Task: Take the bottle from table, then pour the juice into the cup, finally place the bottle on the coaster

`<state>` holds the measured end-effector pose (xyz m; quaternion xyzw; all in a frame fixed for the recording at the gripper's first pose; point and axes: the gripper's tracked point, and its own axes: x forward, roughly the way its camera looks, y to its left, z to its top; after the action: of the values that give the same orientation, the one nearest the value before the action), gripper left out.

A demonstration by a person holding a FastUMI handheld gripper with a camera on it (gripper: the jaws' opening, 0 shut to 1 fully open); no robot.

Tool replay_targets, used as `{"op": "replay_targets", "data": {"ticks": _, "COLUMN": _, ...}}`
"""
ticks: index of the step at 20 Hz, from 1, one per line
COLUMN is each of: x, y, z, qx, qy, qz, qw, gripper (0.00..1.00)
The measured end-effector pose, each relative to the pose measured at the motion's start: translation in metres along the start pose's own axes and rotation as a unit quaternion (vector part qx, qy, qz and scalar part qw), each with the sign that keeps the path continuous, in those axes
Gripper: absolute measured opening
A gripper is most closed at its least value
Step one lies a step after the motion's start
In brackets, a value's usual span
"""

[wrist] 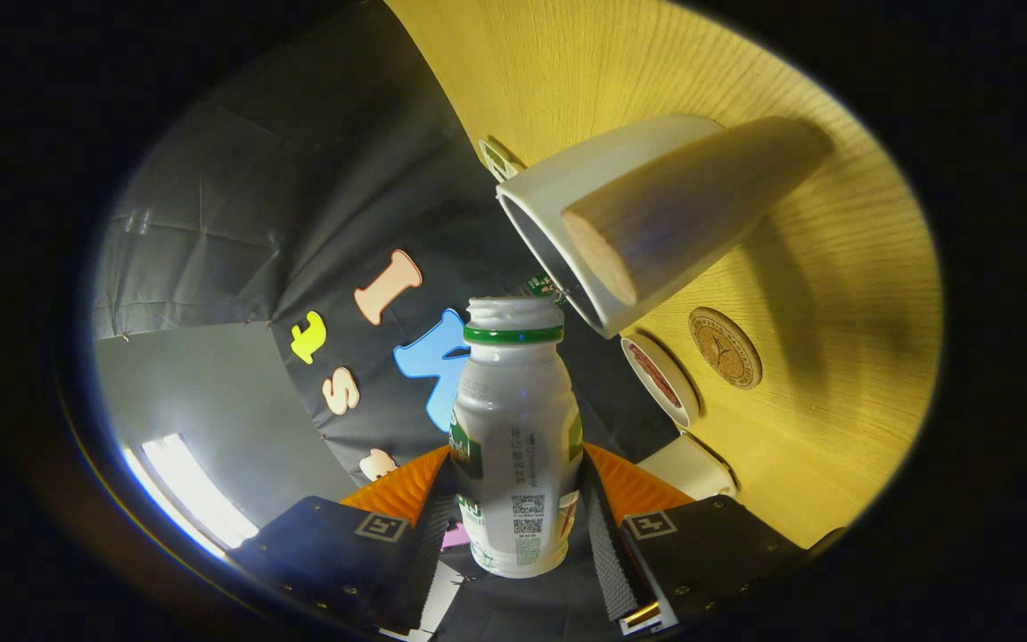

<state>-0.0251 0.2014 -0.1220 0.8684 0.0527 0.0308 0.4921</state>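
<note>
The hand-held gripper [518, 522] is closed on the bottle [516, 437], with its two ribbed finger pads [607, 548] pressing the lower body from either side; orange panels sit behind the pads on both fingers. The bottle is white plastic with a green neck ring and green label print, and its cap is off, leaving the threaded mouth open. The whole view is tilted, so the worktop [834, 294] appears as a steep wood-grain surface rising beside and beyond the fingers. Just past the right finger, a white object [687, 465] lies at the worktop edge; its identity cannot be determined. Beyond it lies a white round lid [661, 382] with red print, and just beside that a round cork coaster [725, 348], flat on the worktop and unoccupied. Further ahead stands the cup [603, 209], white, with a wooden handle [687, 209] projecting toward the camera. The cup's open mouth faces the bottle mouth, and the two are near each other but apart. Whether liquid is in the cup cannot be determined. A small round sticker [500, 160] is seen on the worktop behind the cup.
</note>
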Motion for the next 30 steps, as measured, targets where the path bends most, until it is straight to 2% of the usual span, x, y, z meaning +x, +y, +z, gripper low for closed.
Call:
{"op": "replay_targets", "data": {"ticks": 21, "x": -0.009, "y": 0.014, "z": 0.007, "qx": 0.059, "qy": -0.003, "qz": 0.022, "qw": 0.998, "gripper": 0.73}}
{"op": "replay_targets", "data": {"ticks": 24, "x": -0.009, "y": 0.001, "z": 0.002, "qx": 0.019, "qy": -0.007, "qz": 0.01, "qw": 1.0, "gripper": 0.73}}
{"op": "replay_targets", "data": {"ticks": 26, "x": -0.01, "y": -0.011, "z": 0.006, "qx": -0.04, "qy": -0.012, "qz": -0.009, "qw": 0.999, "gripper": 0.73}}
{"op": "replay_targets", "data": {"ticks": 28, "x": -0.005, "y": -0.023, "z": -0.004, "qx": -0.125, "qy": -0.004, "qz": -0.038, "qw": 0.991, "gripper": 0.73}}
{"op": "replay_targets", "data": {"ticks": 30, "x": -0.003, "y": -0.027, "z": -0.006, "qx": -0.212, "qy": 0.003, "qz": -0.049, "qw": 0.976, "gripper": 0.73}}
